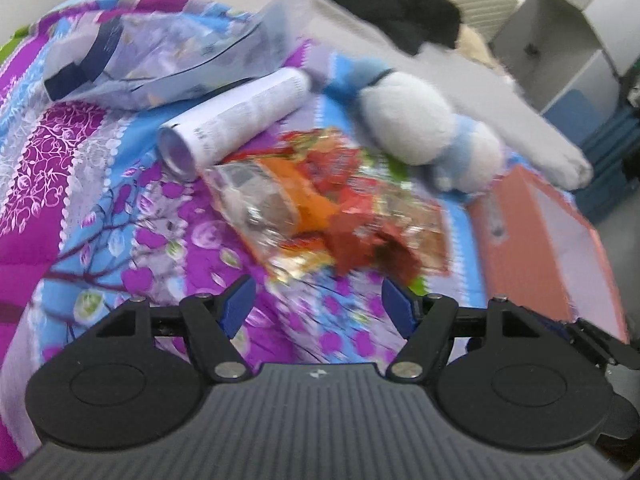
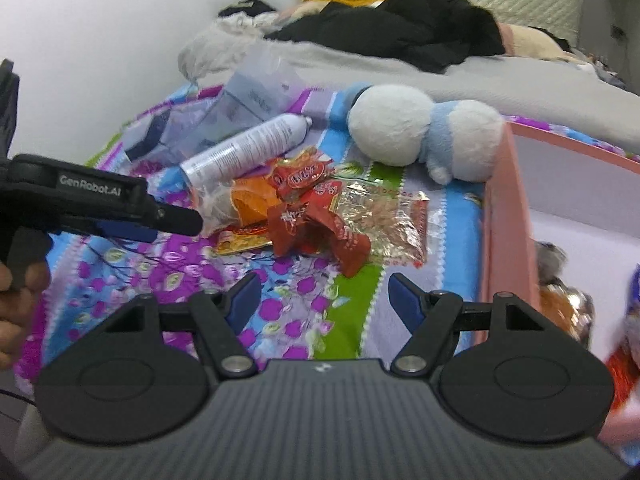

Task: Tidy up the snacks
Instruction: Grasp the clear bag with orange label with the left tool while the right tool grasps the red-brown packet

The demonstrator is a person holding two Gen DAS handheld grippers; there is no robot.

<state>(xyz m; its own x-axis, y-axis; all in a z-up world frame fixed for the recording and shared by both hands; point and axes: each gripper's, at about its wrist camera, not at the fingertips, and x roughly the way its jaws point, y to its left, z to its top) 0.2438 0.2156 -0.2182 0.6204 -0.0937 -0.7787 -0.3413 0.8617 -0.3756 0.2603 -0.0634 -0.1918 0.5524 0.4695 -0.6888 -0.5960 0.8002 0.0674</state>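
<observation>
I have both grippers spread and empty — the snack pile (image 2: 316, 216) lies just beyond the right gripper (image 2: 320, 300), the left gripper (image 2: 176, 222) nearer, touching its left edge.

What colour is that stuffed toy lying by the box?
The stuffed toy is white and light blue, clearest in the right wrist view.

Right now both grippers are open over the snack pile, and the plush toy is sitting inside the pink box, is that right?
Not quite. The plush toy lies on the bedspread beside the pink box, not inside it, as the right wrist view shows. Both the left gripper and right gripper are open near the snack pile.
</observation>
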